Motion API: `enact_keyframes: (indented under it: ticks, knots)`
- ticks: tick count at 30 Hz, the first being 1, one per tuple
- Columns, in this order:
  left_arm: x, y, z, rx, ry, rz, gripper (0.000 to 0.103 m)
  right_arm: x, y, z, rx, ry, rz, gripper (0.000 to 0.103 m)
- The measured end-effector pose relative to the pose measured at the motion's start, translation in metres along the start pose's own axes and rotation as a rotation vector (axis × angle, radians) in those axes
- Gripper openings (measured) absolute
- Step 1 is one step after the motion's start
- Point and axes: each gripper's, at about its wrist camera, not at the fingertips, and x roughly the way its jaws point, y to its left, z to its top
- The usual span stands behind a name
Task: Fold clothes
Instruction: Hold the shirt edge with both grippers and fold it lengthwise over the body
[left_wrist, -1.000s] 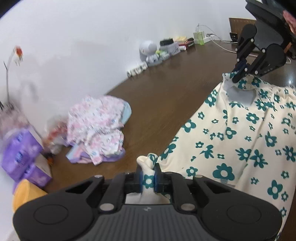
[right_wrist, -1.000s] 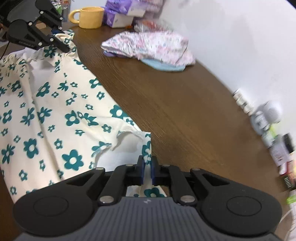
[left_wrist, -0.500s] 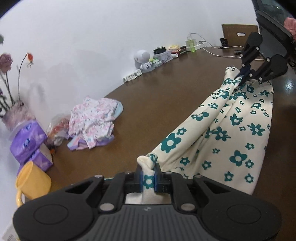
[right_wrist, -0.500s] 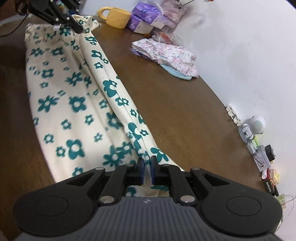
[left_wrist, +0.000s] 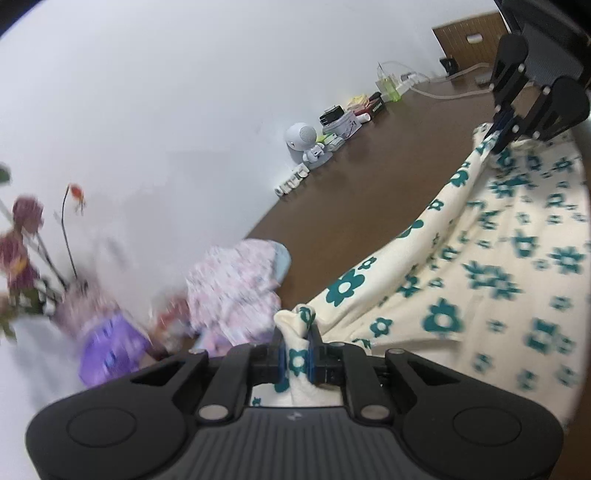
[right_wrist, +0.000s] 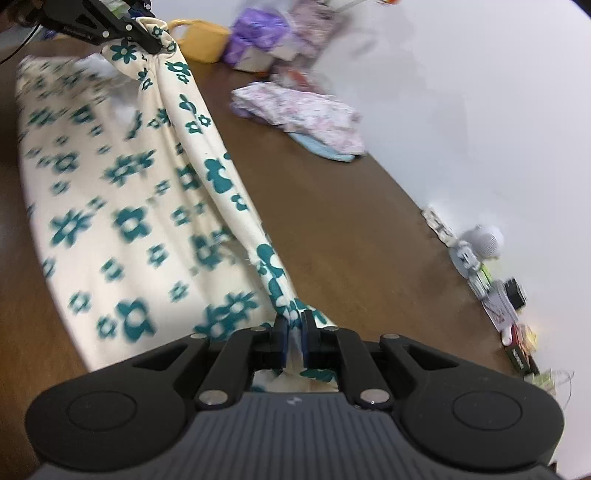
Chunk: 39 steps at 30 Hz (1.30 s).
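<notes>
Stretching cream floral garment (left_wrist: 480, 280) between tongs

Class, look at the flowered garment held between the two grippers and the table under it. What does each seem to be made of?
Flowered garment: looks like soft woven cloth, cream with a matte teal flower print; it gathers into folds and hangs limp. Table: seemingly wood or wood veneer, dark brown with faint grain and a slight sheen.

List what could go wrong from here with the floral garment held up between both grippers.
1. The left gripper and right gripper each pinch only a small bunch of the floral garment; a tug might pull a corner free.
2. Its stretched edge is bunched like a rope, so it may land creased on the table.
</notes>
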Motion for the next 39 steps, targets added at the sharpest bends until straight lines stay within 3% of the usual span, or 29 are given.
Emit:
enact_keyframes:
  ticks: [4,7,16,18,22,24,28,33,39]
  knots:
    - [0.032,0.001,0.008,0.063,0.023,-0.005,0.01,0.011,-0.01,0.002,0.058,0.013,-0.02,0.006]
    - [0.042,0.002,0.002,0.056,0.025,-0.028,0.01,0.015,-0.012,-0.002,0.078,0.019,-0.007,0.006]
    - [-0.004,0.013,-0.025,-0.065,-0.07,-0.152,0.016,0.01,-0.012,-0.012,0.078,0.001,0.03,0.006]
    - [-0.014,0.009,-0.031,-0.049,-0.071,-0.171,0.021,0.006,-0.007,-0.016,0.066,0.008,0.043,0.006]
    - [-0.014,0.01,-0.037,-0.077,-0.047,-0.17,0.017,0.005,-0.003,-0.019,0.06,0.015,0.046,0.006]
    - [-0.005,0.015,-0.032,-0.102,-0.035,-0.148,0.011,0.007,-0.004,-0.016,0.075,0.014,0.039,0.006]
    - [0.024,0.032,-0.019,-0.151,-0.013,-0.133,0.01,0.012,-0.012,-0.009,0.109,0.021,0.028,0.006]
    - [0.074,0.064,-0.009,-0.288,0.046,-0.202,0.016,0.024,-0.028,-0.003,0.178,0.054,0.03,0.006]
    - [0.095,0.074,-0.017,-0.334,0.068,-0.241,0.013,0.031,-0.034,-0.007,0.222,0.07,0.048,0.007]
